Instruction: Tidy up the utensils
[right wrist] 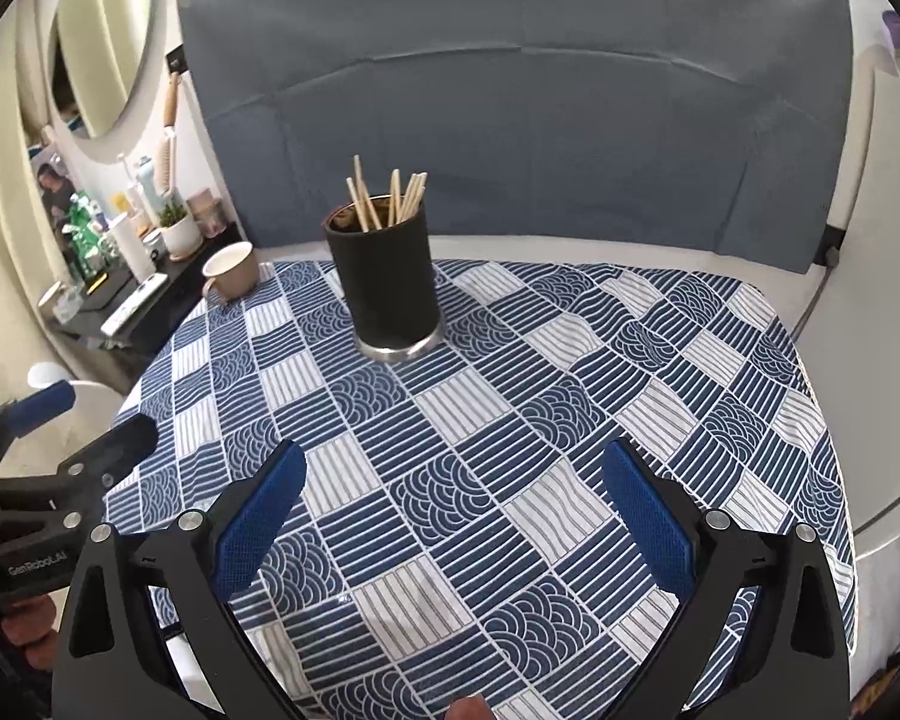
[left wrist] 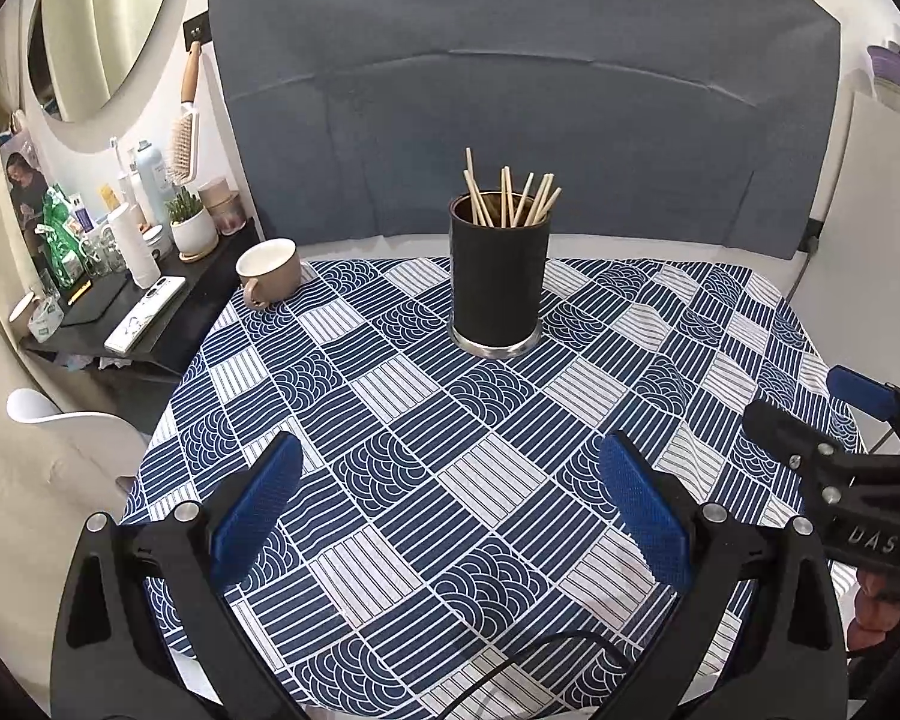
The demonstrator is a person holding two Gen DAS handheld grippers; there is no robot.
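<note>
A black cylindrical holder (left wrist: 499,282) (right wrist: 388,288) with a metal base stands upright near the far middle of the table, with several wooden chopsticks (left wrist: 510,195) (right wrist: 387,195) sticking out of its top. My left gripper (left wrist: 450,498) hovers open over the near part of the patterned tablecloth (left wrist: 426,480), nothing between its blue pads. My right gripper (right wrist: 453,501) is open too and empty, well short of the holder. Each gripper shows at the other view's edge: the right gripper (left wrist: 810,414) at the right, the left gripper (right wrist: 96,417) at the left.
A beige mug (left wrist: 268,271) (right wrist: 231,270) sits at the table's far left corner. A black side shelf (left wrist: 120,306) left of the table holds bottles, a potted plant and a remote. A grey padded panel (left wrist: 510,90) stands behind the table. A white chair (left wrist: 60,426) is at the left.
</note>
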